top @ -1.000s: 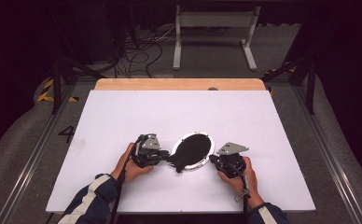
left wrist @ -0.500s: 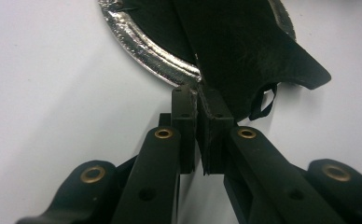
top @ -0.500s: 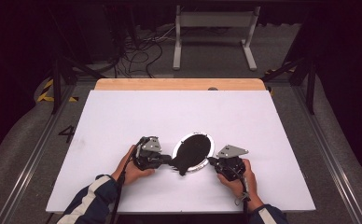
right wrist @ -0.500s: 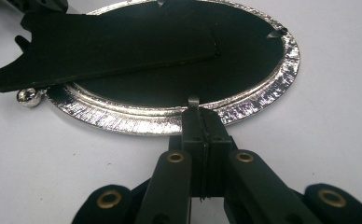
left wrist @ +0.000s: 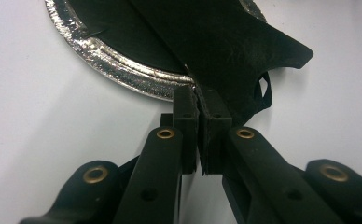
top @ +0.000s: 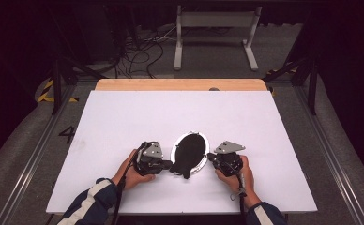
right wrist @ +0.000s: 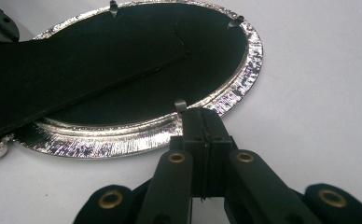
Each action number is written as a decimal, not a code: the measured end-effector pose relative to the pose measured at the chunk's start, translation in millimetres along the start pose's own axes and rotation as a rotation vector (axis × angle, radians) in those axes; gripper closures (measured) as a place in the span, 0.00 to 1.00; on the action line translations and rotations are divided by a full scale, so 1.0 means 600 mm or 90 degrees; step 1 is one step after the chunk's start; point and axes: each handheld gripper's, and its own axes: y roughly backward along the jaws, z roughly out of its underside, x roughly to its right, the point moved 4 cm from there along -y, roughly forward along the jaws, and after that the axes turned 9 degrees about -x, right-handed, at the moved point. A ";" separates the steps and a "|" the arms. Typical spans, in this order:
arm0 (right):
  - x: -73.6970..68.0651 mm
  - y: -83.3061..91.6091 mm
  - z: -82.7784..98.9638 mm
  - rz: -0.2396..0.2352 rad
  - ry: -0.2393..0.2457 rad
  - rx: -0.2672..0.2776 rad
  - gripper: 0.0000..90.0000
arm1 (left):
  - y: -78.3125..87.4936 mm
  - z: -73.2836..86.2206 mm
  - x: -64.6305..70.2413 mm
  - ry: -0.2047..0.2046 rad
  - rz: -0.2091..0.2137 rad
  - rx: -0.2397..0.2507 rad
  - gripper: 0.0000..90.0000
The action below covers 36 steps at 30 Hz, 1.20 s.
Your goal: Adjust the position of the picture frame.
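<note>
One white worktop (top: 124, 122), two hands, two grippers, one oval foil tray (top: 175, 151) with one black lid (top: 189, 149).

Left gripper (top: 169, 165): fingers (left wrist: 186, 112) closed flat on the near edge of the black lid, which lifts off the foil rim just ahead of them; the pinched edge shows between the pads in the left gripper view. The person's left hand (top: 132, 172) wraps the body, with a striped sleeve (top: 93, 201) behind.

Tray lies between the two sets of fingers, touching both. Three small metal tabs are countable on the rim in the right gripper view.

Right gripper (top: 211, 157): fingers (right wrist: 195, 126) fully closed, tips on the foil rim at one bent tab (right wrist: 180, 105). Right hand (top: 238, 176) behind it.
</note>
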 end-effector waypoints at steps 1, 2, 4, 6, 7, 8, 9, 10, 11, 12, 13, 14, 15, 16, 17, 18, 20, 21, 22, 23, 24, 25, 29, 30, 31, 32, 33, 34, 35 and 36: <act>0.000 0.000 0.000 0.000 0.006 -0.002 1.00 | 0.000 0.000 0.000 0.001 -0.001 0.000 0.96; 0.001 0.000 0.000 -0.003 0.011 -0.002 1.00 | 0.000 0.000 0.000 0.002 -0.001 0.001 0.96; -0.001 0.003 0.001 -0.015 0.017 -0.006 1.00 | 0.000 0.000 0.001 0.002 -0.003 -0.002 0.95; -0.010 0.008 0.004 -0.027 0.036 -0.014 1.00 | 0.000 0.000 0.003 -0.001 -0.003 -0.005 0.95; -0.015 0.010 0.007 -0.033 0.044 -0.015 1.00 | 0.000 0.000 0.005 -0.004 0.002 -0.004 0.95; -0.021 0.013 0.010 -0.036 0.049 -0.015 1.00 | 0.001 0.000 0.005 -0.012 0.003 -0.008 0.94; -0.026 0.015 0.012 -0.038 0.053 -0.015 1.00 | 0.001 0.000 0.007 -0.017 0.006 -0.010 0.94; -0.028 0.016 0.013 -0.038 0.056 -0.015 1.00 | 0.002 0.000 0.008 -0.022 0.002 -0.013 0.94; -0.029 0.016 0.013 -0.036 0.058 -0.016 1.00 | 0.003 0.001 0.009 -0.023 0.001 -0.015 0.94; -0.029 0.016 0.013 -0.038 0.056 -0.016 1.00 | 0.004 0.001 0.010 -0.025 0.002 -0.018 0.94; -0.027 0.015 0.012 -0.044 0.052 -0.015 1.00 | 0.004 0.002 0.011 -0.021 0.006 -0.016 0.94; -0.026 0.015 0.012 -0.049 0.047 -0.014 1.00 | 0.004 0.003 0.011 -0.020 0.008 -0.016 0.94; -0.024 0.014 0.012 -0.052 0.043 -0.012 1.00 | 0.004 0.003 0.011 -0.018 0.009 -0.016 0.94; -0.024 0.013 0.011 -0.050 0.043 -0.011 1.00 | 0.004 0.003 0.011 -0.018 0.009 -0.015 0.94; -0.024 0.012 0.010 -0.047 0.044 -0.011 1.00 | 0.004 0.003 0.011 -0.018 0.009 -0.015 0.94; -0.024 0.012 0.010 -0.047 0.044 -0.011 1.00 | 0.003 0.003 0.011 -0.016 0.010 -0.013 0.94; -0.021 0.007 0.004 -0.038 0.037 -0.008 1.00 | 0.000 0.002 0.009 -0.004 0.017 -0.003 0.96; -0.021 0.007 0.004 -0.038 0.037 -0.008 1.00 | 0.000 0.002 0.009 -0.004 0.017 -0.003 0.96; -0.020 0.002 0.000 -0.036 0.030 -0.006 1.00 | 0.000 0.001 0.008 -0.004 0.016 -0.001 0.96; -0.020 0.002 0.000 -0.036 0.030 -0.006 1.00 | 0.000 0.001 0.008 -0.004 0.016 -0.001 0.97; -0.020 -0.001 -0.004 -0.026 0.027 -0.007 1.00 | -0.001 0.001 0.009 -0.002 0.011 0.002 0.97; -0.020 -0.001 -0.004 -0.026 0.027 -0.007 1.00 | -0.001 0.001 0.009 -0.002 0.011 0.002 0.98; -0.015 -0.009 -0.012 -0.016 0.020 -0.003 1.00 | -0.004 -0.002 0.011 -0.012 -0.010 0.003 0.99; -0.014 -0.009 -0.013 -0.015 0.019 -0.002 1.00 | -0.005 -0.003 0.011 -0.007 -0.008 0.005 0.99; -0.012 -0.010 -0.013 -0.013 0.019 -0.001 1.00 | -0.005 -0.003 0.009 -0.008 -0.010 0.006 0.99; -0.011 -0.011 -0.014 -0.011 0.020 0.000 1.00 | -0.006 -0.004 0.009 -0.009 -0.009 0.009 1.00; -0.011 -0.011 -0.015 -0.009 0.026 -0.001 1.00 | -0.006 -0.004 0.009 -0.007 -0.011 0.008 1.00; -0.009 -0.013 -0.017 -0.004 0.036 -0.003 1.00 | -0.007 -0.005 0.008 -0.008 -0.014 0.009 1.00; -0.007 -0.014 -0.018 -0.001 0.033 -0.003 1.00 | -0.008 -0.007 0.008 -0.008 -0.016 0.010 1.00; -0.006 -0.016 -0.019 0.000 0.028 -0.001 1.00 | -0.009 -0.008 0.007 -0.011 -0.020 0.008 1.00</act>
